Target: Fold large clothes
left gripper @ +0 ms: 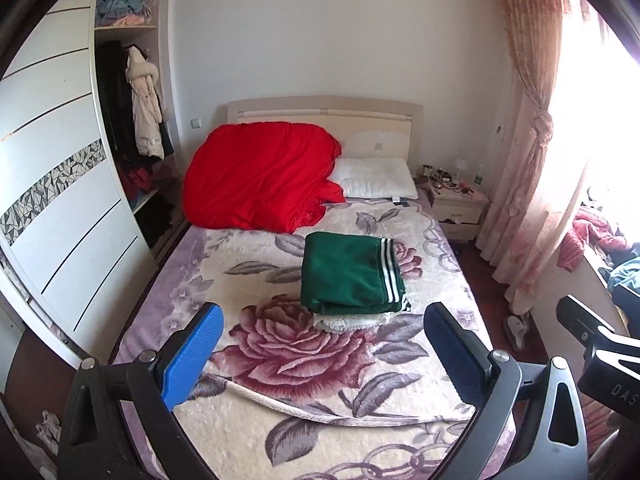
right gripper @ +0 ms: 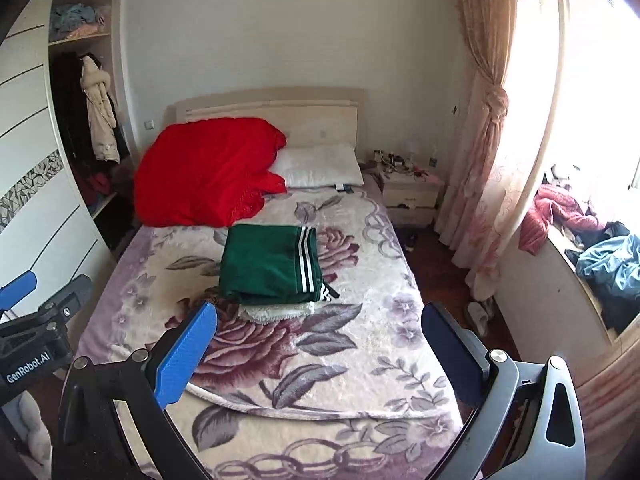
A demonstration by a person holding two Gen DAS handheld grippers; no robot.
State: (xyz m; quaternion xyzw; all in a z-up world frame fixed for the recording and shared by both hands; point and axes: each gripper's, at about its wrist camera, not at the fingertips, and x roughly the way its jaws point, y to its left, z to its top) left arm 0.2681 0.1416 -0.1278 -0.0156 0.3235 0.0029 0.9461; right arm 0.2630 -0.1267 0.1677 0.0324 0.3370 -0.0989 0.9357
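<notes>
We hold both claws over the foot of the bed [left gripper: 400, 380], left claw [left gripper: 320, 344] & right claw [right gripper: 318, 340] each spread wide w/ nothing gripped. The folded green garment [left gripper: 348, 272] sits mid-bed on a white folded piece [left gripper: 348, 322], red quilt [left gripper: 260, 176] & pillow [left gripper: 376, 178] by the headboard. Open wardrobe [left gripper: 132, 120] left, nightstand [left gripper: 458, 208] & curtain [left gripper: 532, 140] right.

Bright daylight thru window [right gripper: 592, 100] at right, blown-out glare; fisheye bends edges, corners black.
</notes>
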